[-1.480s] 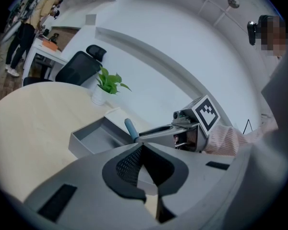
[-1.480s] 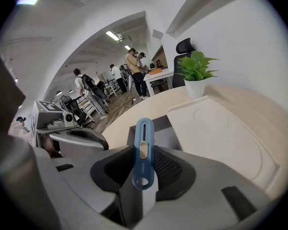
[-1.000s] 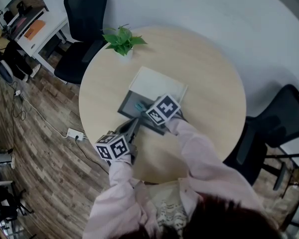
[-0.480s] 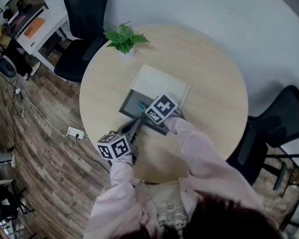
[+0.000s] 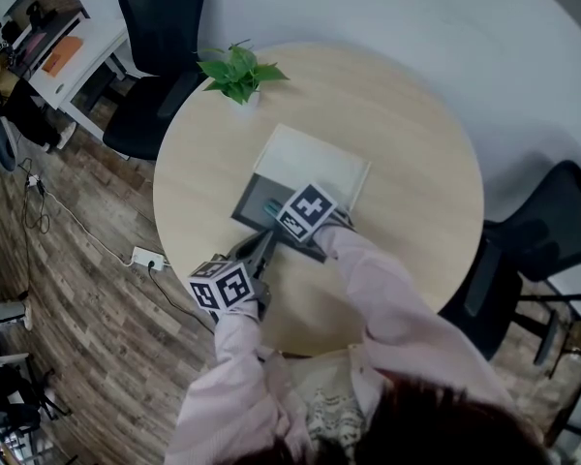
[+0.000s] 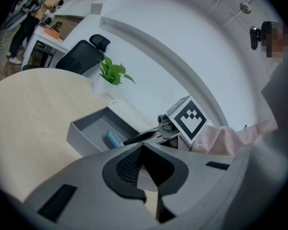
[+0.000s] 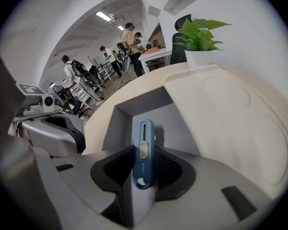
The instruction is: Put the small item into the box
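A round pale wooden table [image 5: 407,143] is seen on a wood-plank floor [image 5: 77,289], with a potted plant [image 5: 237,74] at its far left edge and a black office chair [image 5: 160,27] behind it. An open grey box [image 5: 247,204] is placed near the middle of the table, and its white lid [image 5: 315,163] is laid just beyond it. The right gripper [image 5: 276,209] is reached into the box, its jaws closed on the small blue item [image 7: 144,150], which is held lengthwise within the box walls; contact with the box floor cannot be told. The left gripper [image 6: 143,159] is held at the near left side of the box, its jaws brought together with nothing between them.
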Available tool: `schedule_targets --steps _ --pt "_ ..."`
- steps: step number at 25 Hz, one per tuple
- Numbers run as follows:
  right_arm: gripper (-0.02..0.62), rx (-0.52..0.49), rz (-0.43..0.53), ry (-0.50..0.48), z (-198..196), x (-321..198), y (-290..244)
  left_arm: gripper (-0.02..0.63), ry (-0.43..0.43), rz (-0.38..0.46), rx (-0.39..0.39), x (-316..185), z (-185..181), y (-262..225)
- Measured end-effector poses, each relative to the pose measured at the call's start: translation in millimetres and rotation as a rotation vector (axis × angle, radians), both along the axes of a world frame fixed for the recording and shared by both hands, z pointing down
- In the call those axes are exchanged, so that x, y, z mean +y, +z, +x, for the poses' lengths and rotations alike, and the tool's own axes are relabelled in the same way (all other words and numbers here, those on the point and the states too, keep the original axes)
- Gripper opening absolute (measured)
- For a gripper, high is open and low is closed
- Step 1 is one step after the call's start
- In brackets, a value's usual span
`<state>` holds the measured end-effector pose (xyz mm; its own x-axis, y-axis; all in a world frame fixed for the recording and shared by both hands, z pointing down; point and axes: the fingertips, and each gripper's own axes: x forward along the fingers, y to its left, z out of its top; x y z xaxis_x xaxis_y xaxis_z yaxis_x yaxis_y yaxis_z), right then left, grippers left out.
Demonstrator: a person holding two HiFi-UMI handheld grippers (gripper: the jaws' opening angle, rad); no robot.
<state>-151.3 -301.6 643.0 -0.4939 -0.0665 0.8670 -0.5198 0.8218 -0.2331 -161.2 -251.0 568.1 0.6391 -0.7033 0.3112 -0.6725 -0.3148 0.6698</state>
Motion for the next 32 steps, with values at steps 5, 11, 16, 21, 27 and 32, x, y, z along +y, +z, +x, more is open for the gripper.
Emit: schedule_targets --steps 5,11,16,21,27,32 --pt "0.135 0.023 0.000 0.004 -2.1 0.1 2.9 0.009 -0.002 -0.003 0.006 -0.6 -1.9 -0.1" --pt "0.135 0.062 0.015 -0.007 -0.2 2.7 9.5 0.009 0.004 -0.009 0.007 -0.1 -1.4 2.1" --pt "0.135 0.075 0.021 -0.007 -0.4 1.5 11.3 0.008 0.004 -0.012 0.005 -1.1 -1.4 2.9" --pt "0.137 0.092 0.024 -0.009 -0.4 2.4 13.4 0.009 0.005 -0.013 0.005 -0.3 -2.0 2.9" --pt "0.138 0.108 0.044 -0.007 -1.7 2.1 14.4 0.008 0.002 -0.016 0.006 1.4 -3.2 4.3" --pt "0.138 0.145 0.028 0.002 -0.8 12.7 8.5 0.009 -0.001 -0.019 0.007 3.4 -4.6 4.6"
